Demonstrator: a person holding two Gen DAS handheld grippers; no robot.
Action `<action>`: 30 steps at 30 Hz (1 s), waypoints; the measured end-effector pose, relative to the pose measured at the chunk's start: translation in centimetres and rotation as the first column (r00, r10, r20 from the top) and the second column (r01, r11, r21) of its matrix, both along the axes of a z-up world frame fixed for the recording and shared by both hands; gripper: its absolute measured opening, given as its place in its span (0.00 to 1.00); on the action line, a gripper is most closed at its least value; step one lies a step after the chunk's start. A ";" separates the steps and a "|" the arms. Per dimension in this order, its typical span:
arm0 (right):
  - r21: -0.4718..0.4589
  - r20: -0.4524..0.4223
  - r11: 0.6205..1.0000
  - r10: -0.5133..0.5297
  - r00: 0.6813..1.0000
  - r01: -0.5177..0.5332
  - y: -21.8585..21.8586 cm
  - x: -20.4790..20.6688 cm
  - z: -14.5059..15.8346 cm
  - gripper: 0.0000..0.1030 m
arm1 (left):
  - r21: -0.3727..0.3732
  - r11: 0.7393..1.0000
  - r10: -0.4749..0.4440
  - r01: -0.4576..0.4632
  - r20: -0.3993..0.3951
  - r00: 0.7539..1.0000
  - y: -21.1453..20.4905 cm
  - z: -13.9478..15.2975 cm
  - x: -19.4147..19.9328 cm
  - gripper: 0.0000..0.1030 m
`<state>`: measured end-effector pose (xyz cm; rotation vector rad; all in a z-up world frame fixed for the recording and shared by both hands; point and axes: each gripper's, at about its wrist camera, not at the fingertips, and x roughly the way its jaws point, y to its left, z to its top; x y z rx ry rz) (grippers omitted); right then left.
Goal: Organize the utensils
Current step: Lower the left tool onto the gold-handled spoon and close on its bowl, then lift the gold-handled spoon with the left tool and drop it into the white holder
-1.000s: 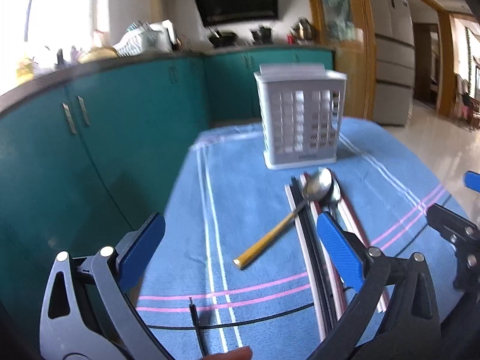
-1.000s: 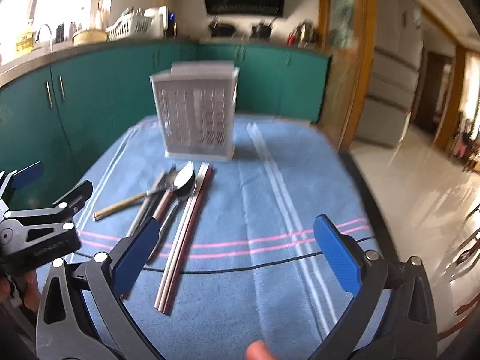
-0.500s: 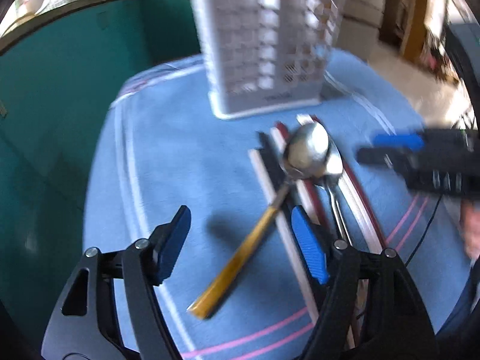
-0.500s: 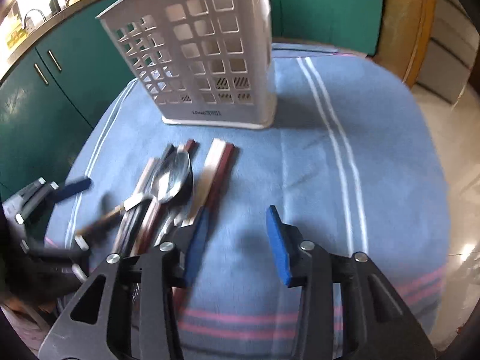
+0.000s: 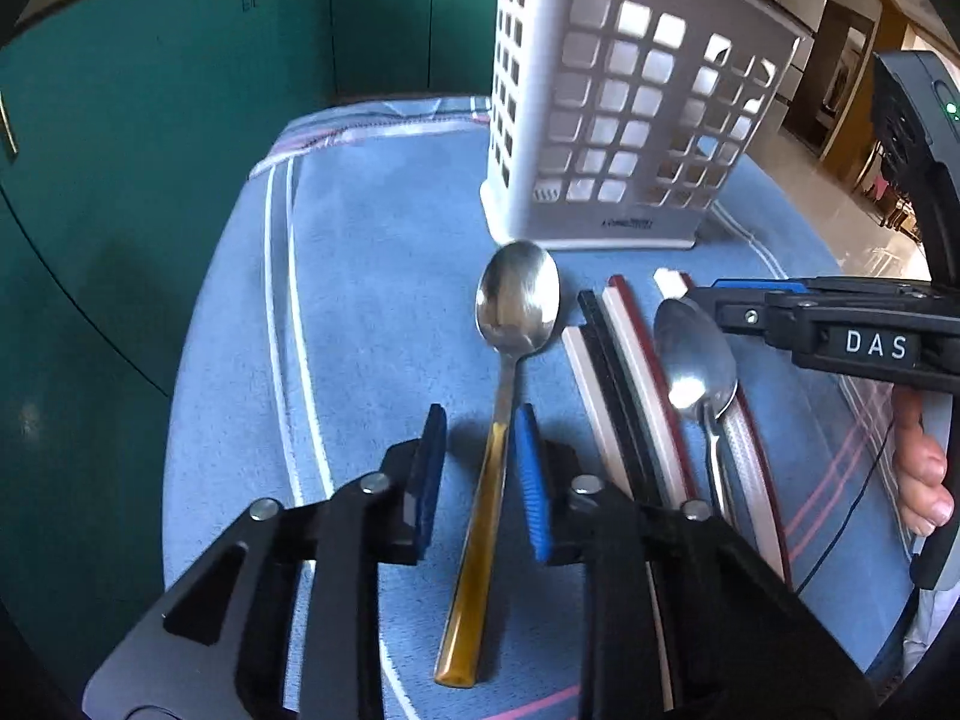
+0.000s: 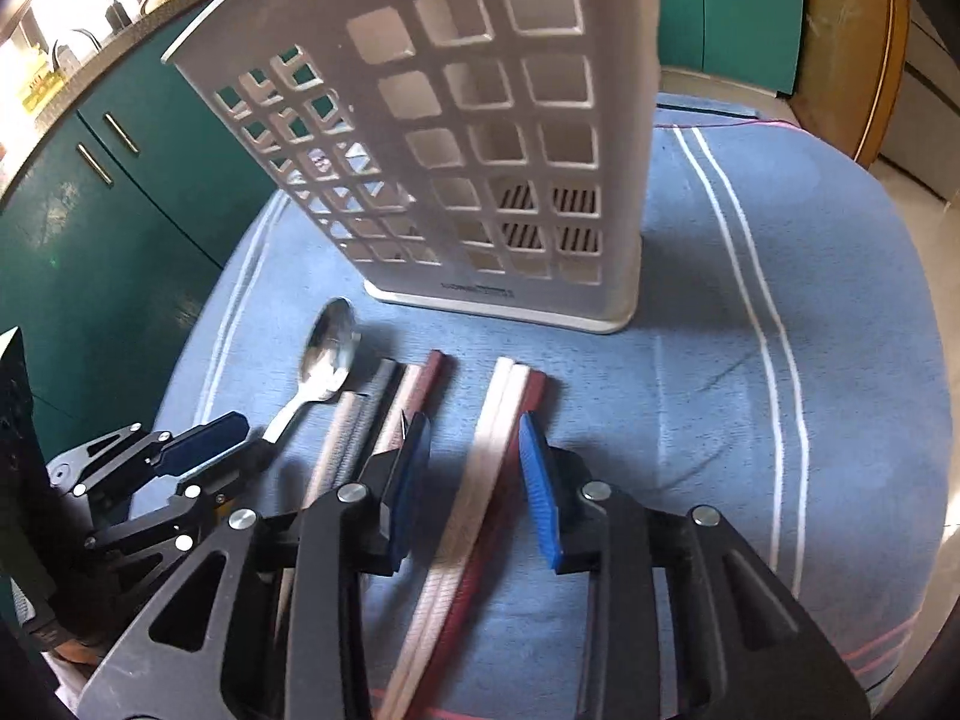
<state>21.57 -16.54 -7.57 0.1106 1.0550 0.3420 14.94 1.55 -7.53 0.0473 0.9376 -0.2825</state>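
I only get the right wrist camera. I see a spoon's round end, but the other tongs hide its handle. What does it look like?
Observer: The spoon has a gold handle. It lies flat between the left tongs, which are open on either side of it.
Kid: Is that the only spoon?
Observer: No. A second spoon, all silver, rests on top of the chopsticks just to the right of the first one.

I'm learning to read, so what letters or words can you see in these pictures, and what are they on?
"DAS": white letters on the right gripper, seen from the left wrist camera.
Small dark print on the base of the white basket: too small and blurred to read in either view.
No other readable text.
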 end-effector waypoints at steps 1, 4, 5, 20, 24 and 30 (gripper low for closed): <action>0.004 0.004 1.000 0.006 1.000 -0.006 0.2 0.0 0.2 0.32 | -0.001 1.000 -0.002 0.002 0.005 1.000 -0.1 0.2 0.1 0.38; 0.012 0.024 1.000 0.013 1.000 -0.013 0.5 -0.1 1.2 0.32 | 0.001 1.000 -0.001 0.001 0.017 1.000 0.1 1.0 0.5 0.39; 0.021 0.026 1.000 0.021 0.999 -0.021 0.6 -0.1 1.6 0.32 | -0.003 1.000 -0.005 0.005 0.016 1.000 0.1 1.4 0.9 0.39; 0.020 -0.070 0.993 0.115 0.991 -0.114 1.0 0.1 1.6 0.20 | -0.082 0.986 -0.149 0.142 -0.089 0.985 -1.8 0.2 9.8 0.43; 0.032 -0.092 0.989 0.146 0.985 -0.143 1.3 0.7 0.4 0.13 | -0.096 0.983 -0.164 0.155 -0.097 0.982 -2.1 0.0 10.3 0.33; 0.059 -0.070 0.984 0.170 0.983 -0.166 1.7 1.3 -1.2 0.04 | -0.144 0.977 -0.173 0.158 -0.099 0.980 -1.1 -0.2 10.2 0.32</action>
